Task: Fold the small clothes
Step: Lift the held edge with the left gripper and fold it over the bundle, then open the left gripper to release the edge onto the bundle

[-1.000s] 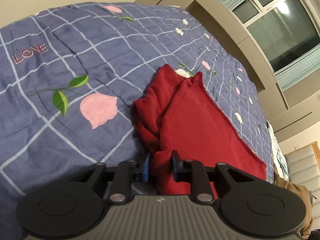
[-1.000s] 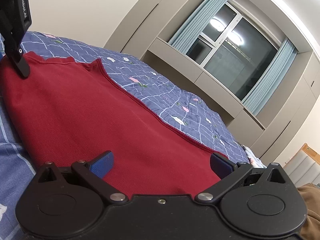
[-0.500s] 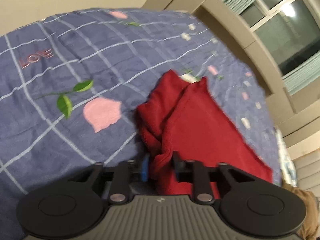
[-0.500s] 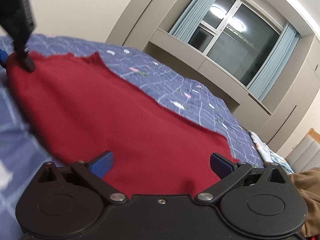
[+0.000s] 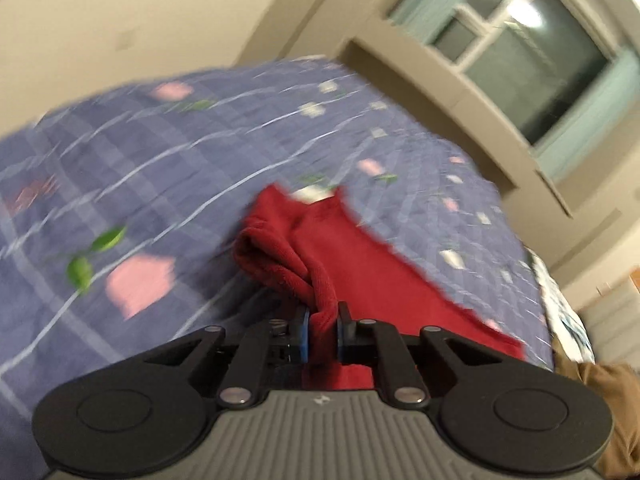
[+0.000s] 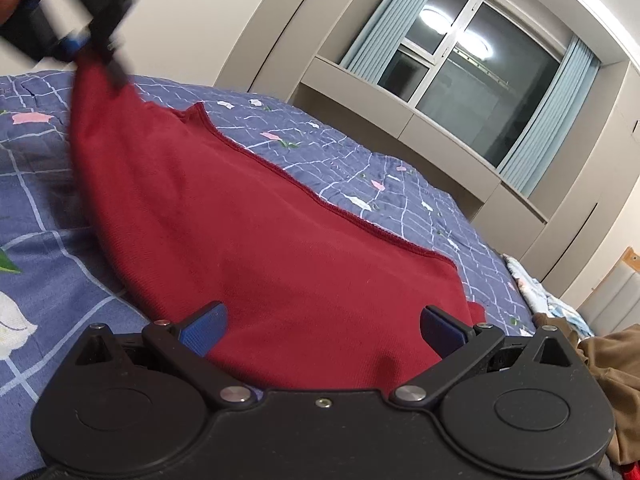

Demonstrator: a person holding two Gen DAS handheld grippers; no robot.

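Note:
A dark red garment (image 6: 256, 232) lies spread on the blue checked bedspread (image 6: 32, 216). My left gripper (image 5: 322, 330) is shut on a bunched edge of the red garment (image 5: 360, 276) and holds that edge lifted off the bed. In the right wrist view the left gripper (image 6: 94, 50) shows at top left, blurred, with the cloth hanging from it. My right gripper (image 6: 322, 326) is open, its blue pads (image 6: 202, 328) spread wide over the near part of the garment, holding nothing.
The bedspread (image 5: 132, 184) has pink flowers and green leaves. A brown garment (image 6: 612, 364) lies at the right edge of the bed. A window with blue curtains (image 6: 472, 92) and beige cabinets stand behind the bed.
My left gripper has lifted the held edge of the red garment up off the bed, pulling the cloth taut. The right gripper stays open, now a little higher.

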